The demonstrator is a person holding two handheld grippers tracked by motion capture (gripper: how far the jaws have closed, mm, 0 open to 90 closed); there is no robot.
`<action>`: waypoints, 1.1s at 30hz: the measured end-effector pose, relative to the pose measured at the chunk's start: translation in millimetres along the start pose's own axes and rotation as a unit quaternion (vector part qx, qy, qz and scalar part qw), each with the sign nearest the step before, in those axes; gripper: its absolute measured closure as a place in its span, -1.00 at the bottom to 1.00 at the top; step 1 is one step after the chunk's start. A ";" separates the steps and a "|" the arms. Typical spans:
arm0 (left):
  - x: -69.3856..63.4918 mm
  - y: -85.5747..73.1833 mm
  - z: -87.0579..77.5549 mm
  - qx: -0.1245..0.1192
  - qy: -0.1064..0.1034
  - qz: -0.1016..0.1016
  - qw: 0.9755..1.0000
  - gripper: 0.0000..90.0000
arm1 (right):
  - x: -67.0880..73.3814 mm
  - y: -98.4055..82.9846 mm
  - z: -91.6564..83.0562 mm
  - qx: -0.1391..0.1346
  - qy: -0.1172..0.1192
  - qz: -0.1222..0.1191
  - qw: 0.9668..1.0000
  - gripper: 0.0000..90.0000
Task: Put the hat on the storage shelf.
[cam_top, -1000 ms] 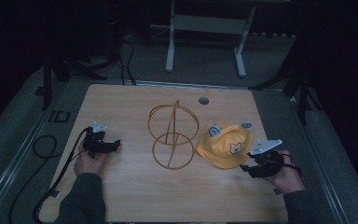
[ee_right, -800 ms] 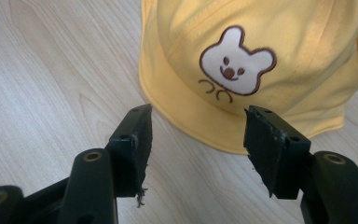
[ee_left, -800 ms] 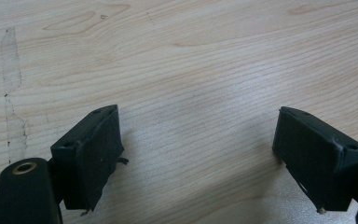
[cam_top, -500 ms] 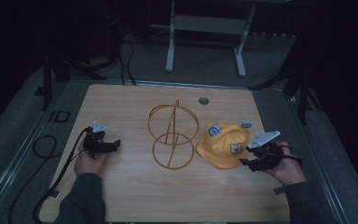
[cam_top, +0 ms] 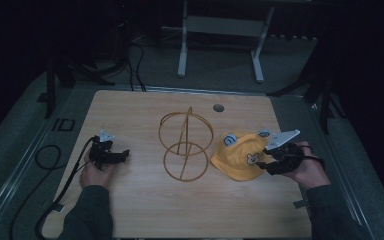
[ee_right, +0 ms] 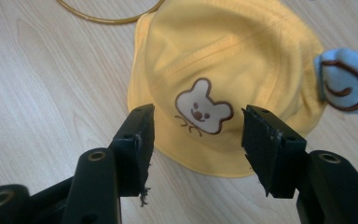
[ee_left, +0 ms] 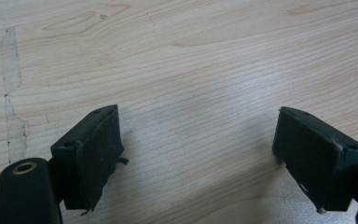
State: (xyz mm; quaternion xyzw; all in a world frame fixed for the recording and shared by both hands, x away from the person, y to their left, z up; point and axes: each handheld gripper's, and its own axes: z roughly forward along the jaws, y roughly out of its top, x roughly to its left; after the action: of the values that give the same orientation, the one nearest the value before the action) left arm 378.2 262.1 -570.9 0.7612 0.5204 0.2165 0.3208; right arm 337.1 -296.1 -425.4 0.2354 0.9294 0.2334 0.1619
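Two grippers: we hold one in each hand over the tabletop [cam_top: 145,200].
Left gripper [ee_left: 200,158]: near the left edge, jaws wide apart on bare wood.
Right gripper [ee_right: 196,149]: jaws just closed partway, apart, nothing between, poised above the hat's brim.
Yellow hat [ee_right: 228,79]: lies toward the right edge, beside the wire stand [cam_top: 186,145].

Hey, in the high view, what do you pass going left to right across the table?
left gripper → wire stand → yellow hat → right gripper, its open jaws at the hat's brim.
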 end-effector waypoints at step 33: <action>-0.2 0.1 0.1 0.000 -0.001 0.000 1.000 -0.66 | -28.1 62.3 -0.1 0.040 0.006 -0.032 0.999 -0.12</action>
State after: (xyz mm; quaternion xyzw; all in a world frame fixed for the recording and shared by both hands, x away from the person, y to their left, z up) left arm 378.3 261.8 -570.8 0.7613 0.5203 0.2160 0.3212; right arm 383.1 -262.0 -388.2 0.2109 0.9460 0.1917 0.1544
